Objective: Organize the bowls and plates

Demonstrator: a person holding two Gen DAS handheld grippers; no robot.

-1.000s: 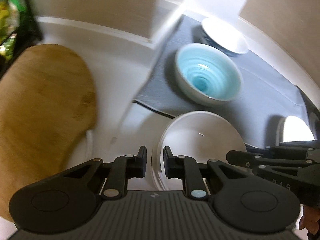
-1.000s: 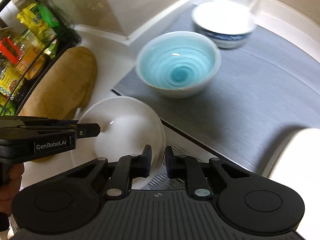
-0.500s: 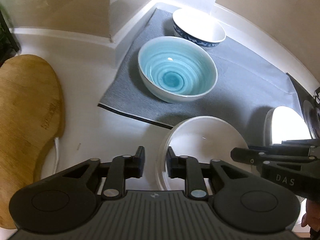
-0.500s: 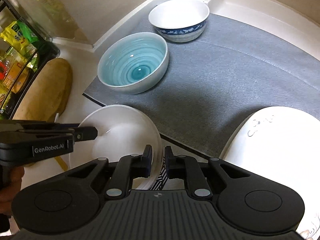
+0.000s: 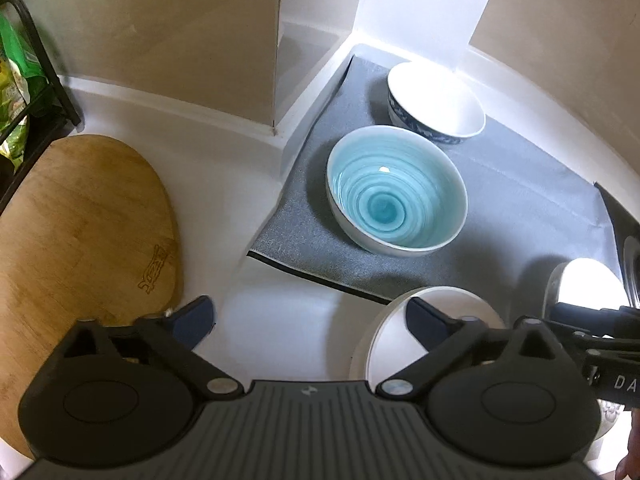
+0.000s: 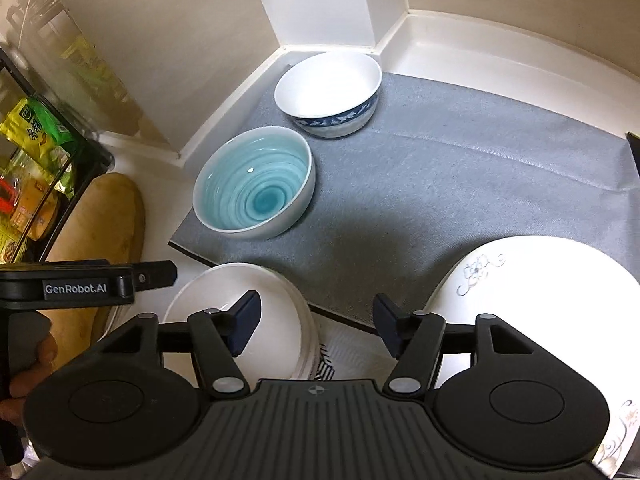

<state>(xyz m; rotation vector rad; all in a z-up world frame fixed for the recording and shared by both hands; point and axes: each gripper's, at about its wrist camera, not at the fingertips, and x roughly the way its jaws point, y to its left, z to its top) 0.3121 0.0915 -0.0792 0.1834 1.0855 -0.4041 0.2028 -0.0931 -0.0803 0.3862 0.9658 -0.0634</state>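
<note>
A stack of white bowls (image 6: pixel 240 296) stands on the counter at the near edge of the grey mat (image 6: pixel 440 184). My right gripper (image 6: pixel 318 322) hovers over the stack's right rim, jaws opening, pads clear of it. In the left wrist view my left gripper (image 5: pixel 310 318) is opening wide over the left rim of the white bowls (image 5: pixel 440 308), gripping nothing. On the grey mat (image 5: pixel 520 208) stand a teal swirl bowl (image 5: pixel 396 200) (image 6: pixel 256 188) and, behind it, a blue-patterned white bowl (image 5: pixel 436 100) (image 6: pixel 328 88). A white flowered plate (image 6: pixel 540 280) lies at the right.
A wooden cutting board (image 5: pixel 80 240) (image 6: pixel 108 220) lies on the counter to the left. A black rack with food packets (image 6: pixel 32 160) stands beyond it. Walls and a white corner post (image 6: pixel 316 0) close in the mat at the back.
Both grippers were shut on opposite rims of the white bowl; both have let go and opened. They have drawn back and up a little, and the bowl rests on the stack.
</note>
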